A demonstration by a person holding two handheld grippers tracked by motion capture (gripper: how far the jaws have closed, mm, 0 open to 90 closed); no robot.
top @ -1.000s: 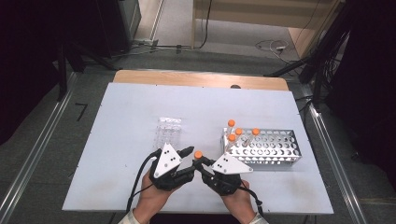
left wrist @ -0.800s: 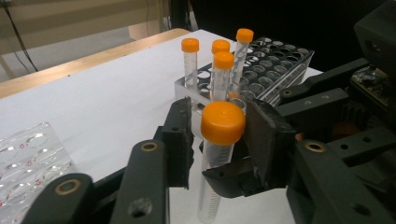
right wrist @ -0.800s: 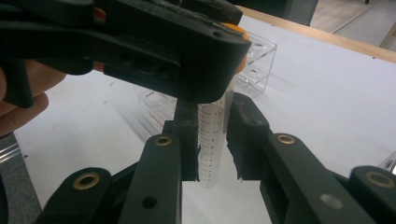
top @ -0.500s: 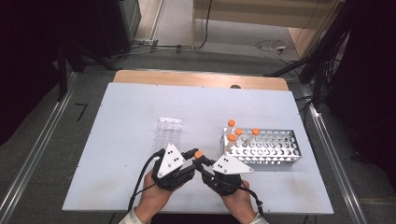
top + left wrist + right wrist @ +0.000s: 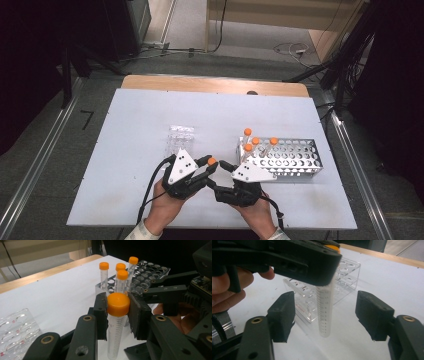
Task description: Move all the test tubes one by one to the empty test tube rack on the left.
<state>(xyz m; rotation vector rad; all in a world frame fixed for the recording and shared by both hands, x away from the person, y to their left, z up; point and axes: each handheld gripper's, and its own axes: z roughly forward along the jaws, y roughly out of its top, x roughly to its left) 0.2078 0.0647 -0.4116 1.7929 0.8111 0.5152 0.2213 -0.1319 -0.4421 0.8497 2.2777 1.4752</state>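
Note:
A clear graduated tube [image 5: 115, 332] with an orange cap [image 5: 212, 161] hangs upright just above the white table. My left gripper [image 5: 117, 308] is shut on it just below the cap. In the right gripper view the tube's lower part [image 5: 324, 312] stands between the wide-apart jaws of my right gripper [image 5: 327, 315], touching neither pad. From above, the left gripper [image 5: 209, 167] and right gripper [image 5: 218, 175] meet nose to nose near the table's front edge. A metal rack [image 5: 295, 157] to the right holds several orange-capped tubes [image 5: 120, 272].
A clear plastic rack [image 5: 180, 137] sits just beyond the left hand, also close behind the tube [image 5: 307, 300]. Most holes of the metal rack [image 5: 150, 267] stand open. The white table [image 5: 140, 120] has a wooden strip along its far edge.

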